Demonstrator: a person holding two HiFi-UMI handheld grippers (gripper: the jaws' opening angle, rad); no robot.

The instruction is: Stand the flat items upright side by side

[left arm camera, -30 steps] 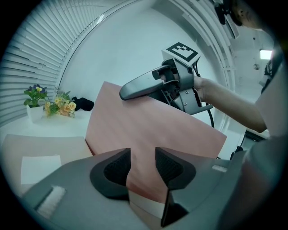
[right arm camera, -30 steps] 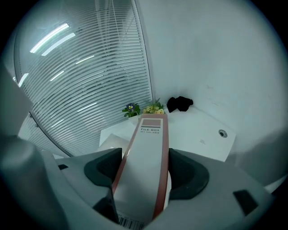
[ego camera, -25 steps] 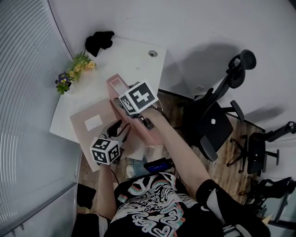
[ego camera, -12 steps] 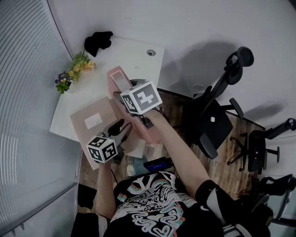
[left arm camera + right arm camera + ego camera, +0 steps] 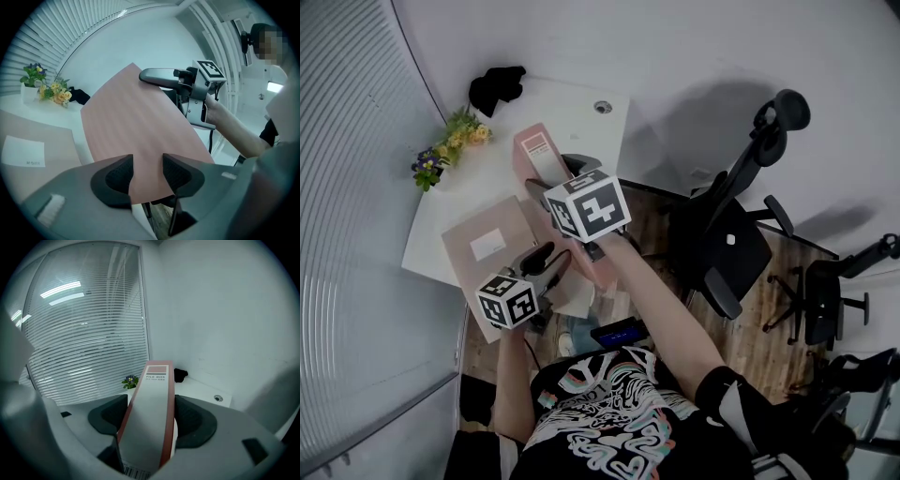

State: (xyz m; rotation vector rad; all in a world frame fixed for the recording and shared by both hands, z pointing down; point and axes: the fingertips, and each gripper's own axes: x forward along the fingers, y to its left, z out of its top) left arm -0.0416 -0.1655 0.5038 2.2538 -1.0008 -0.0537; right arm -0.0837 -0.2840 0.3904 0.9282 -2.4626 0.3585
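White desk (image 5: 572,117) by blinds: pink file box (image 5: 157,380) is leaning over it, not yet upright.
Right gripper (image 5: 150,416) is clamping its spine; left gripper (image 5: 146,164) is hovering half-open, empty, facing its side. I am planning a slow pivot, left bracing.

Open over far right of table (image 5: 572,120), near grommet (image 5: 602,107). Blocked at left edge by flowers (image 5: 455,136), far corner by black cloth (image 5: 497,86), front by flat file box (image 5: 492,246), middle by tilted file box (image 5: 534,155).

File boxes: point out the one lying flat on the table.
The file box with the white label on its broad face lies flat on the white table. The other file box is tilted up, gripped by the right gripper.
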